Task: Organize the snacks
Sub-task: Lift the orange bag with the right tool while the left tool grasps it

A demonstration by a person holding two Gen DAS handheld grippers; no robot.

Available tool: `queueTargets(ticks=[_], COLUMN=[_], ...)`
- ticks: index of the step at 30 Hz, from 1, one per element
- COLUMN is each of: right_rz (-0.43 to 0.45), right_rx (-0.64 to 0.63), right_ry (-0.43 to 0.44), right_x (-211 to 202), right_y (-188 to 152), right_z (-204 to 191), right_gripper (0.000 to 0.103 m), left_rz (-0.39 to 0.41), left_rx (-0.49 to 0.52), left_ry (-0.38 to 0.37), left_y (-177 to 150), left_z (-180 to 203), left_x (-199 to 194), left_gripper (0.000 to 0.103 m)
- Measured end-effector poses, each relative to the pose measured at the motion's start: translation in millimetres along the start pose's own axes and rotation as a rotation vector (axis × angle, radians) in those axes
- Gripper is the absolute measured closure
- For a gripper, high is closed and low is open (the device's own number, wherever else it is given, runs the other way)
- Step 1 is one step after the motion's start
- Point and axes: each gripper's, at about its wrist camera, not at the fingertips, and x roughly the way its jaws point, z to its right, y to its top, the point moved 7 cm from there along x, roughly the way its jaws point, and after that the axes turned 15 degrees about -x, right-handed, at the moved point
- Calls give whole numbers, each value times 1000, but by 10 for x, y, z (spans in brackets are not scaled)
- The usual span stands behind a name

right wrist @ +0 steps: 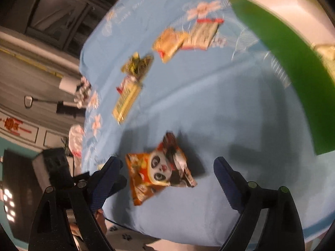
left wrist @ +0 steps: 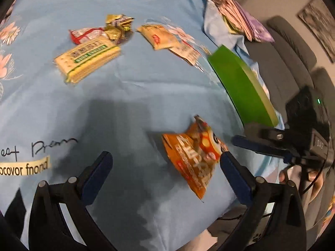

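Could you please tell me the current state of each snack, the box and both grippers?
Orange snack bag: lying flat on the blue cloth, not gripped.
Cracker pack: lying flat, sealed.
Small wrapped snacks: in a loose pile.
Green box: open.
Left gripper: open, empty.
Right gripper: open, empty.

The bed's blue sheet point(left wrist: 146, 96) is soft matt cloth, lightly creased, printed with pink flowers and black script. The orange snack bag point(left wrist: 194, 156) is crinkled glossy plastic film that catches the light, and so are the cracker pack point(left wrist: 88, 59) and the small gold-wrapped sweets point(left wrist: 117, 26). The green box point(left wrist: 240, 85) looks like smooth matt card, pale inside. Each gripper's fingers point(right wrist: 225, 177) carry dark blue ribbed rubbery pads on matt black plastic arms with small dull metal pins.
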Motion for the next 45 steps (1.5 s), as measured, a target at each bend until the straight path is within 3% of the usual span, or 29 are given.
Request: queueTargets(ticks=[5, 11, 16, 23, 27, 32, 34, 36, 41, 45], right_rz=[-42, -53, -40, -28, -37, -21, 2, 20, 41, 85], right_rx=[-34, -47, -5, -12, -53, -94, -107, -112, -106, -143], right_ry=[33, 24, 65, 35, 0, -66, -62, -58, -25, -16], right_x=[258, 387, 381, 353, 368, 408, 399, 382, 339, 207], right_y=[-22, -39, -30, -27, -28, -21, -2, 18, 38, 89], right_z=[-102, -100, -45, -2, -34, -63, -87, -86, -82, -165], right_gripper=[11, 11, 11, 19, 23, 48, 54, 55, 56, 56], left_rz=[-91, -45, -36, -3, -5, 18, 35, 47, 67, 129], left_rx=[-15, 60, 51, 23, 18, 88, 119, 131, 155, 196], left_ry=[-50, 44, 31, 27, -23, 54, 111, 120, 114, 86], left_y=[-148, -165, -146, -79, -90, -125, -134, -100, -72, -21], left_z=[186, 240, 177, 105, 174, 276, 276, 277, 293, 404], left_x=[203, 265, 239, 208, 237, 313, 347, 332, 299, 171], left_gripper=[0, 1, 1, 3, 19, 54, 57, 58, 58, 58])
